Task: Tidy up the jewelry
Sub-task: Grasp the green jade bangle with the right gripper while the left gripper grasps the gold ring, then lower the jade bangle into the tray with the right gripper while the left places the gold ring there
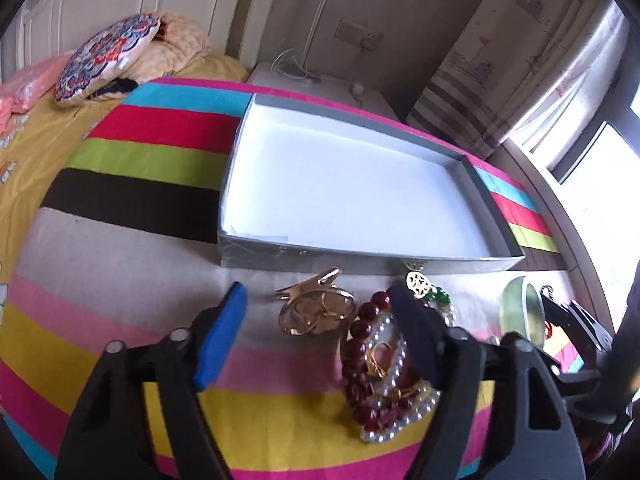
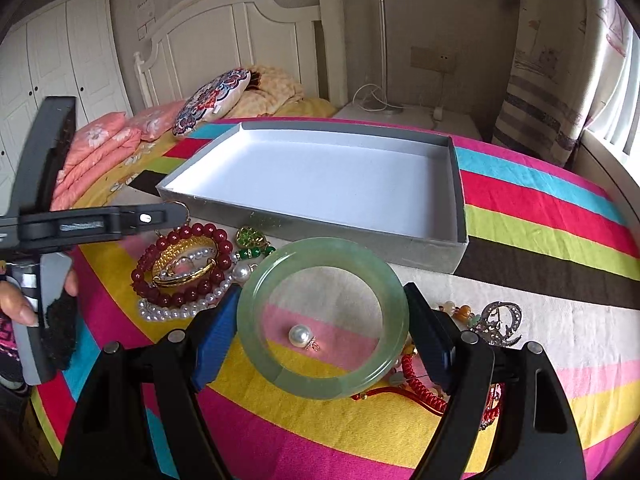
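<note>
Right tongs (image 2: 322, 330) clamp the jade bangle (image 2: 322, 320), lifted over the striped bedspread; left tongs (image 1: 316, 320) stand open around the gold hair clip (image 1: 316, 308). Next: carry it into the grey box (image 2: 460, 200)

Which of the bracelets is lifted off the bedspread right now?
The pale green jade bangle, gripped across its width by the right gripper. The dark red bead bracelet and pearl strand lie in the pile on the striped cloth.

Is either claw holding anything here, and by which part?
The right claw grips the green bangle across its outer rim. The left claw stands open over the jewelry pile, holding nothing.
</note>
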